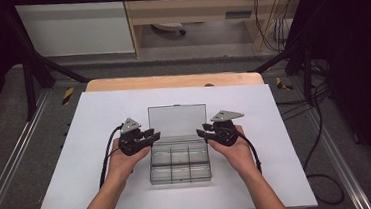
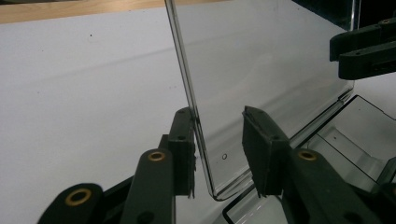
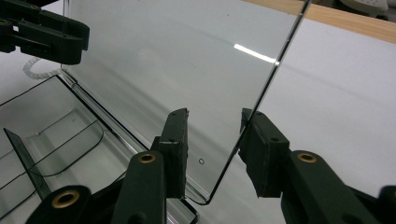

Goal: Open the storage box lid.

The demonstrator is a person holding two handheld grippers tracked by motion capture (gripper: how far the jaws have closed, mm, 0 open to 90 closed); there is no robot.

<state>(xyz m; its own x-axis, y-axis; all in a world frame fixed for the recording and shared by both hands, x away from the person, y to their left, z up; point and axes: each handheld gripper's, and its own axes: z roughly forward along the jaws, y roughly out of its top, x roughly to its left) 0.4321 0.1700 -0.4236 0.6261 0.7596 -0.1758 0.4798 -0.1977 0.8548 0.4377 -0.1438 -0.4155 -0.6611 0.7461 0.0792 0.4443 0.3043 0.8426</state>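
Left gripper view, near: left claw (image 2: 217,154) straddles the left edge of the raised clear lid (image 2: 261,88), one pad touching it, the other standing off, so parted and not clamped; right gripper view mirrors this, right claw (image 3: 212,151) loosely astride the lid's right edge. High view adds the whole clear divided box (image 1: 180,163) mid-tabletop (image 1: 99,121), lid upright at its far side, a hand at each side.

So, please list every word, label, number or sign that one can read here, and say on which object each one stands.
None can be read.
The clear plastic box and its raised lid bear no print.
The pale label on the wooden furniture behind the table is too small and blurred to read.
The grippers bear no lettering.
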